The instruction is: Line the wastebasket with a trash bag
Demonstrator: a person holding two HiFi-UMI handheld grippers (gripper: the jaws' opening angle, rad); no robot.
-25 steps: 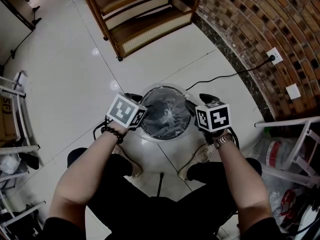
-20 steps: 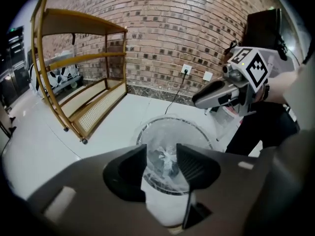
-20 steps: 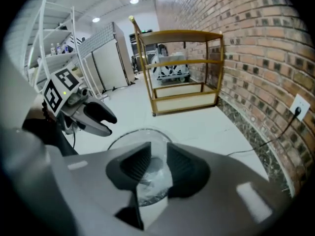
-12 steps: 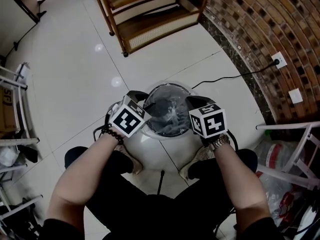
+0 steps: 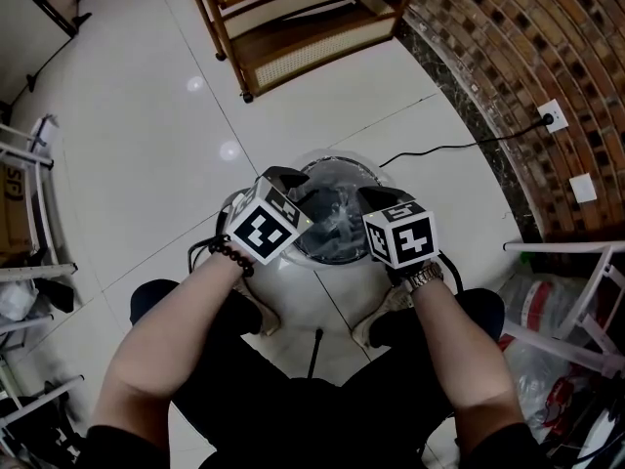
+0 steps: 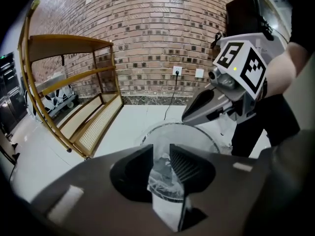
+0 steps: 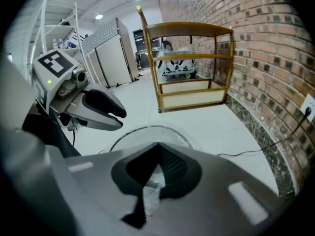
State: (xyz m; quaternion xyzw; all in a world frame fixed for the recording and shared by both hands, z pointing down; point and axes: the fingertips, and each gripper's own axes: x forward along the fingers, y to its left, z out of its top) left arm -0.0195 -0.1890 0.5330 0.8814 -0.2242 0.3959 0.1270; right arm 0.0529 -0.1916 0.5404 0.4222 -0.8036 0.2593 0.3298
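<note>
A round white wastebasket [image 5: 344, 279] stands on the floor between my feet, and a clear trash bag [image 5: 334, 221] sits crumpled in its mouth. My left gripper [image 5: 293, 186] reaches over the left rim. Its jaws have just been closing and a gap still shows, with bag film [image 6: 161, 173] between them in the left gripper view [image 6: 161, 150]. My right gripper [image 5: 377, 199] is over the right rim. In the right gripper view its jaws meet [image 7: 157, 147] and pinch a bit of film [image 7: 149, 194]. Each gripper shows in the other's view: the right gripper [image 6: 191, 117] and the left gripper [image 7: 117, 116].
A wooden shelf unit [image 5: 293, 27] stands beyond the basket. A brick wall [image 5: 527, 57] runs along the right with a socket [image 5: 553, 115] and a black cable [image 5: 439, 149] on the floor. White metal racks [image 5: 29, 193] stand left, a white frame [image 5: 576, 301] with bags right.
Both grippers have moved inward from the basket's sides to over its mouth. The right jaws have shut on the film. The left gripper has rolled and its jaws have narrowed.
</note>
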